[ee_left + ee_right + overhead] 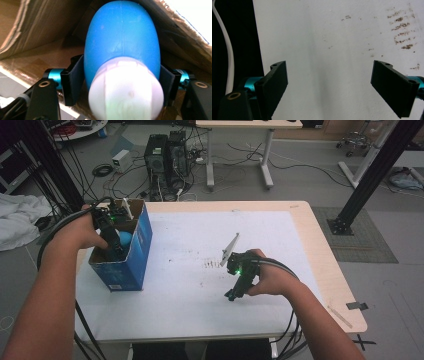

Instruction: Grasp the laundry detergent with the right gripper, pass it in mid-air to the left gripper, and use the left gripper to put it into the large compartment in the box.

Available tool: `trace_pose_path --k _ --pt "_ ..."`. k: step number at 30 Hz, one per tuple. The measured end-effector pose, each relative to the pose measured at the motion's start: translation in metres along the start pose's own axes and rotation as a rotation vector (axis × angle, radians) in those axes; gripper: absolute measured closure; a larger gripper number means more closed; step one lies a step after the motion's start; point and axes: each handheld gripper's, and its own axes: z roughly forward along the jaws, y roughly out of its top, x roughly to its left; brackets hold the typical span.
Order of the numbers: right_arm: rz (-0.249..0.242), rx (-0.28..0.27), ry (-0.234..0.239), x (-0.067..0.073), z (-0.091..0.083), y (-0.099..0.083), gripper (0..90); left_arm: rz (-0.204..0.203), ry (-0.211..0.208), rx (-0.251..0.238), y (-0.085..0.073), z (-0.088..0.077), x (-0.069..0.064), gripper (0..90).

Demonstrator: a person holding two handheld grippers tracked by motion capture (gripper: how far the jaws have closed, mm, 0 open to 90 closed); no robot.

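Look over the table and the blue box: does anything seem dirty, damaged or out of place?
Yes. The white table cover carries rows of brown smudges near its middle, just left of the right hand-held gripper, so it looks soiled. The blue box has rough, torn-looking cardboard flaps. The blue and white object inside looks intact.

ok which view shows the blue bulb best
The left gripper view: the blue bulb is close up, with its white end toward the camera. In the high view it is a small blue patch inside the box.
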Motion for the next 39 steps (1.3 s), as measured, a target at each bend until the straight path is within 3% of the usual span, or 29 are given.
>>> trace_pose_path --k 12,26,31,32,33,37,38,39 --pt "-0.002 0.01 -0.008 0.0 -0.003 0.0 13.3 0.005 -0.003 -0.015 -0.003 -0.019 -0.005 29.6" --pt "-0.004 0.024 -0.04 0.0 -0.016 -0.002 13.3 0.054 0.052 -0.042 -0.004 -0.064 -0.017 26.7" --pt "-0.005 0.036 -0.046 0.0 -0.02 -0.002 13.3 0.088 0.057 -0.052 -0.002 -0.078 -0.024 25.0" --pt "-0.003 0.044 -0.049 -0.001 -0.024 -0.002 13.3 0.127 0.065 -0.044 0.004 -0.087 -0.033 25.0" --pt "-0.003 0.044 -0.049 -0.001 -0.024 -0.002 13.3 0.127 0.065 -0.044 0.004 -0.087 -0.033 25.0" --pt "-0.002 0.063 -0.063 -0.003 -0.031 0.001 13.3 0.2 0.056 -0.059 0.016 -0.096 -0.048 23.5" --pt "-0.002 0.065 -0.066 -0.003 -0.033 0.001 13.3 0.231 0.037 -0.073 0.023 -0.099 -0.057 23.3" --pt "-0.002 0.065 -0.066 -0.003 -0.033 0.001 13.3 0.231 0.037 -0.073 0.023 -0.099 -0.057 22.9"
